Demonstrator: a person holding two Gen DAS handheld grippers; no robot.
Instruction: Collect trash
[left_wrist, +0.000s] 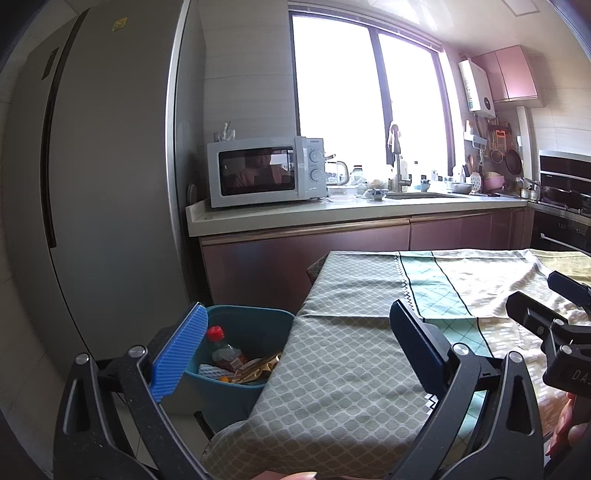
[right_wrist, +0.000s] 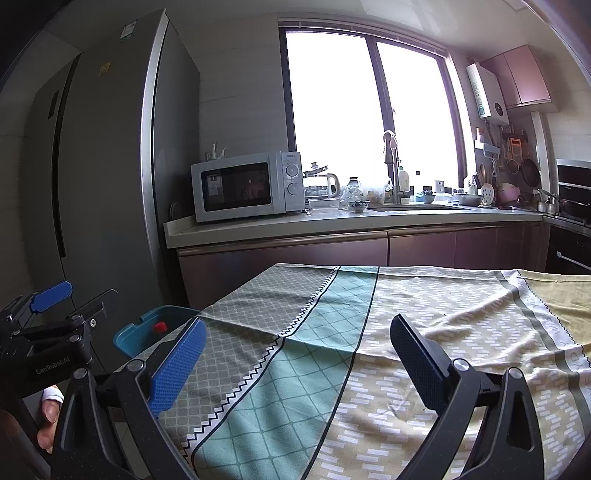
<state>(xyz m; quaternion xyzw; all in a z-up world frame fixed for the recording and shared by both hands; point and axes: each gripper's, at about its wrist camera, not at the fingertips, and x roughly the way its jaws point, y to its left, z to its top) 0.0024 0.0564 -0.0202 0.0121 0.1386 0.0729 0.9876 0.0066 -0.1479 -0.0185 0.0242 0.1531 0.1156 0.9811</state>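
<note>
A teal trash bin (left_wrist: 255, 325) stands on the floor at the table's left side. It holds a bottle with a red cap (left_wrist: 216, 334), a gold wrapper (left_wrist: 258, 367) and other scraps. The bin also shows in the right wrist view (right_wrist: 147, 332). My left gripper (left_wrist: 295, 354) is open and empty, held over the table's left edge beside the bin. My right gripper (right_wrist: 295, 365) is open and empty above the patterned tablecloth (right_wrist: 369, 350). The right gripper also shows at the right edge of the left wrist view (left_wrist: 546, 317).
A tall grey fridge (left_wrist: 103, 184) stands left of the bin. Behind it runs a kitchen counter (left_wrist: 332, 214) with a white microwave (left_wrist: 266, 171), a sink and dishes. An oven (left_wrist: 561, 206) is at the far right.
</note>
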